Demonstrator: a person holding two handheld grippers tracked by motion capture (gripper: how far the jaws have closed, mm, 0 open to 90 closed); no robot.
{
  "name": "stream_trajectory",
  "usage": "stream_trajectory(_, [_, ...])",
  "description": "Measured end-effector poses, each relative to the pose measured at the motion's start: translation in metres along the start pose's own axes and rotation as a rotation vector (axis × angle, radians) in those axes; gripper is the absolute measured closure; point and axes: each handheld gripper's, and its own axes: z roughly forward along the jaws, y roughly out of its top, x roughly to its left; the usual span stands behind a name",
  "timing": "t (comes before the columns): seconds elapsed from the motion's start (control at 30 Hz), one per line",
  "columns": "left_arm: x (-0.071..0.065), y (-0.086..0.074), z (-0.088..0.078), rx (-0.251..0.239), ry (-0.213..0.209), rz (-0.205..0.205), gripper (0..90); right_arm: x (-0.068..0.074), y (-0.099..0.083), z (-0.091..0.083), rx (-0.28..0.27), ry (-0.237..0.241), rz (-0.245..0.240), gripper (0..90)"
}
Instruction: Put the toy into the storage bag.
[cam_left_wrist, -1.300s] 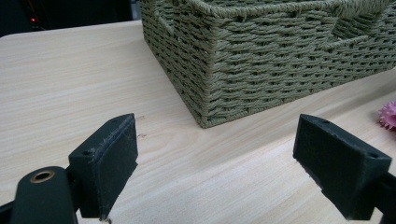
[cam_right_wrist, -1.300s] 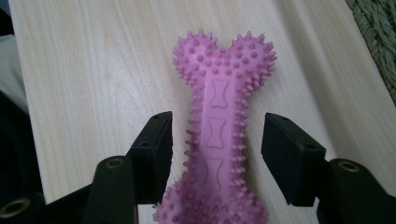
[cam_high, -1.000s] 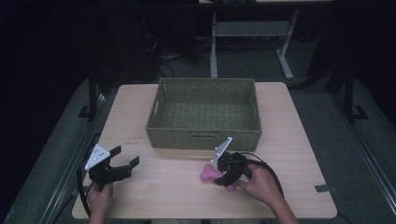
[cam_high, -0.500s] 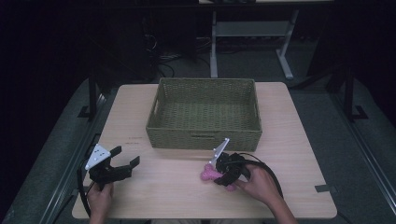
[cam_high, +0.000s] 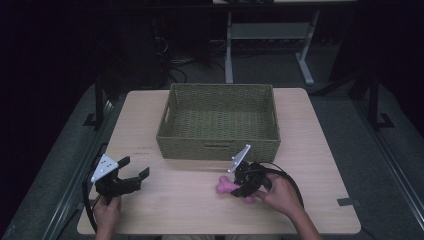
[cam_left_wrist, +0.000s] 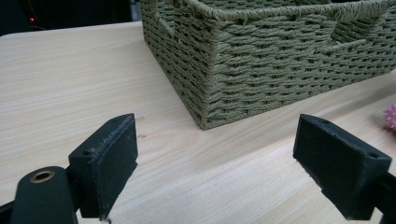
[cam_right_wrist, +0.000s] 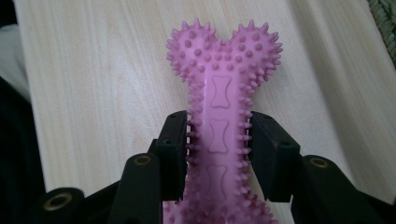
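Your right claw (cam_right_wrist: 218, 154) has just closed on the shaft of the pink, spiky rubber bone (cam_right_wrist: 223, 93) lying on the wooden tabletop (cam_high: 190, 205), hiding its near end. Your left claw (cam_left_wrist: 229, 163) gapes wide and empty near the woven basket (cam_left_wrist: 280, 60), whose far side is cut off.

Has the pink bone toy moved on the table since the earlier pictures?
No. In the high view the pink bone toy lies at the same spot before the woven basket, between the jaws of the right gripper, which have just closed on it.
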Motion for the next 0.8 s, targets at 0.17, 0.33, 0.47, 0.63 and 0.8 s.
stream_trajectory(0.17, [-0.001,0.0,0.0,-0.001,0.002,-0.001,13.3,-0.003,-0.002,-0.006,-0.009,0.016,-0.001,57.9])
stream_trajectory(0.33, [-0.001,0.001,0.001,-0.001,0.004,0.004,13.3,-0.006,-0.001,-0.018,-0.03,0.023,-0.01,57.9])
stream_trajectory(0.47, [-0.001,0.001,0.001,0.0,0.007,0.001,13.3,-0.01,-0.001,-0.027,-0.034,0.037,-0.014,57.9])
stream_trajectory(0.63, [0.0,0.001,0.0,0.002,0.01,0.001,13.3,-0.014,-0.001,-0.035,-0.049,0.063,-0.024,57.9])
stream_trajectory(0.8, [0.001,0.001,0.0,-0.001,0.009,-0.003,13.3,-0.015,-0.001,-0.041,-0.063,0.076,-0.033,57.9])
